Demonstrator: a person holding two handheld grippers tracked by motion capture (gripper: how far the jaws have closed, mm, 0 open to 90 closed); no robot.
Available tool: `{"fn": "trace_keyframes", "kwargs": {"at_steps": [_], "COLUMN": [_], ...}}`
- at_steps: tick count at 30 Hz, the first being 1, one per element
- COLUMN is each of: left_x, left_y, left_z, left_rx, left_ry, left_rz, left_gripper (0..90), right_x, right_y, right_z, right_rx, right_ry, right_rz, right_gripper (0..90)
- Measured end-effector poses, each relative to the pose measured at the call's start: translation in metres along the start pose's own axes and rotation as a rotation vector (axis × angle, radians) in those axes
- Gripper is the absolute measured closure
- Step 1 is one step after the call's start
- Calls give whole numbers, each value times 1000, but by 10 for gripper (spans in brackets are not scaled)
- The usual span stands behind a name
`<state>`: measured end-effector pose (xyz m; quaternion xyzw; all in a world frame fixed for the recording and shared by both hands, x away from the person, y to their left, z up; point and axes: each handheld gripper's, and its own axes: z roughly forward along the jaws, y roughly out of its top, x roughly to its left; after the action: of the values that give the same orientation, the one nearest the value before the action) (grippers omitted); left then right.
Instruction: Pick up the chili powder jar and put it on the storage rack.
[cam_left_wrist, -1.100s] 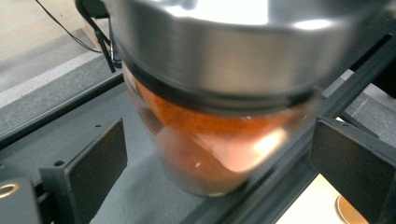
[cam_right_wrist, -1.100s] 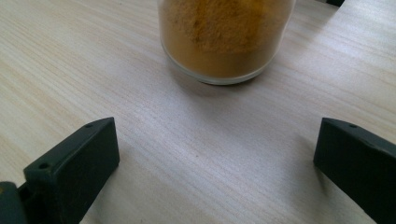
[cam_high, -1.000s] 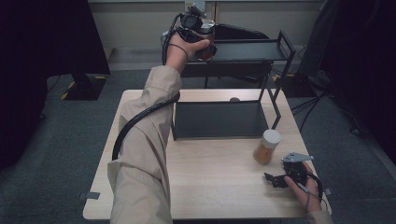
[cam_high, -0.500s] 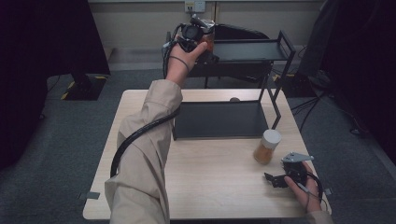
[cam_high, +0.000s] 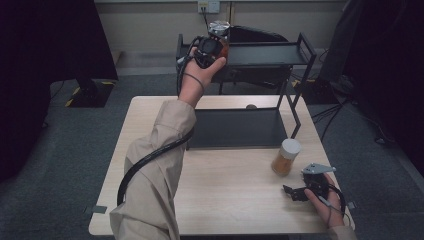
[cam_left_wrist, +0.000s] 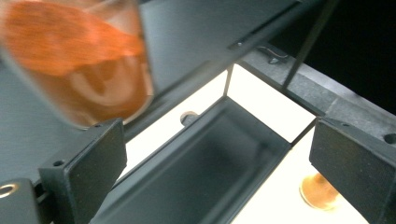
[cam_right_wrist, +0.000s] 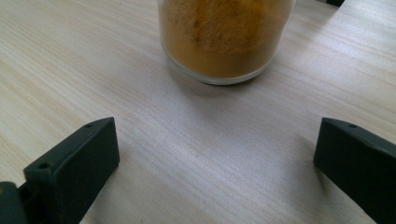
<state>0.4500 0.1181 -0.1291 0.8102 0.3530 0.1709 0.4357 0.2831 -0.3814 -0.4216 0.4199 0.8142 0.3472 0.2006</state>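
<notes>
Left gripper (cam_high: 212, 47) is held wide open beside red spice jar (cam_left_wrist: 79, 60) on shelf (cam_high: 270, 54), nothing gripped; right gripper (cam_right_wrist: 215, 163) is likewise held wide open and empty.

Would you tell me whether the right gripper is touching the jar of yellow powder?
Apart: in the right gripper view, bare table lies between the open right gripper and the jar.

grey carpet (cam_high: 75, 140), pale wall (cam_high: 150, 20), wall socket (cam_high: 209, 6)
</notes>
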Motion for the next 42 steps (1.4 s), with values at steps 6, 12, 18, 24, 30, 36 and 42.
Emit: {"fn": "trace_keyframes", "kwargs": {"at_steps": [6,12,18,24,30,36,42], "left_x": [-3,-6,-5,-4,-2,-1,0], "left_y": [-11,-24,-39,-54,-70,-89,-112], "left_z": [9,22,34,47,58,69,82], "left_rx": [-4,-9,-10,-5,-10,-3,13], "left_ry": [-46,-64,-79,-94,-110,-128,-151], "left_rz": [17,26,23,13,5,-10,-20], "left_gripper": [33,33,33,33,33,33,33], "right_x": [0,0,0,0,0,0,0], "right_y": [0,0,0,0,0,0,0], "right_z": [0,0,0,0,0,0,0], "right_rx": [0,0,0,0,0,-1,-1], "right_ry": [0,0,0,0,0,-1,0], "right_rz": [1,0,0,0,0,0,0], "right_gripper": [0,0,0,0,0,0,0]}}
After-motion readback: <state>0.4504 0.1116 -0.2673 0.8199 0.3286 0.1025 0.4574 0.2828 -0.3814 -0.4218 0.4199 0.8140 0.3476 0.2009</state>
